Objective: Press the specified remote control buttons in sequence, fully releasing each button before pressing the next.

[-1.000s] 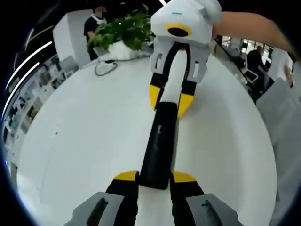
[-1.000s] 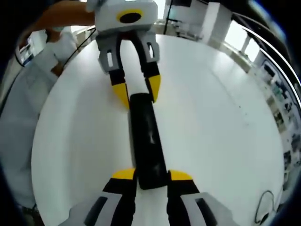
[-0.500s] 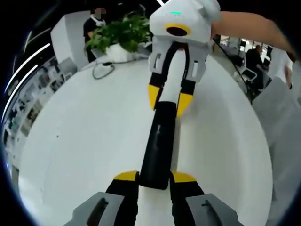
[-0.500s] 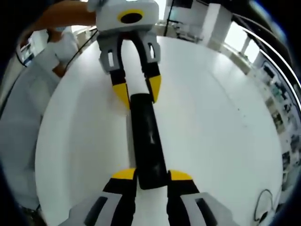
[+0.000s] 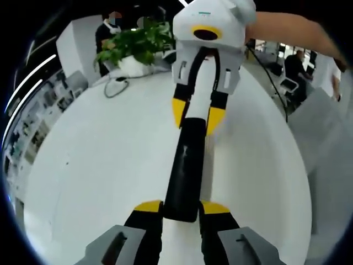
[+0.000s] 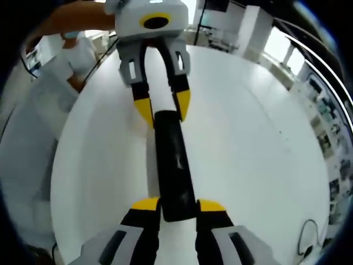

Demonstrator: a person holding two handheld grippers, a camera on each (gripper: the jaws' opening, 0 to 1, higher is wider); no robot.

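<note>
With the black remote [image 5: 186,168] stretched over the white table [image 5: 99,165], I've got one end pinched in my left gripper [image 5: 182,207] and the other end clamped in my right gripper [image 6: 172,205], so both sets of yellow-tipped jaws sit narrow on it. A potted plant [image 5: 138,44] and a cable [image 5: 117,85] sit at the table's far edge.
</note>
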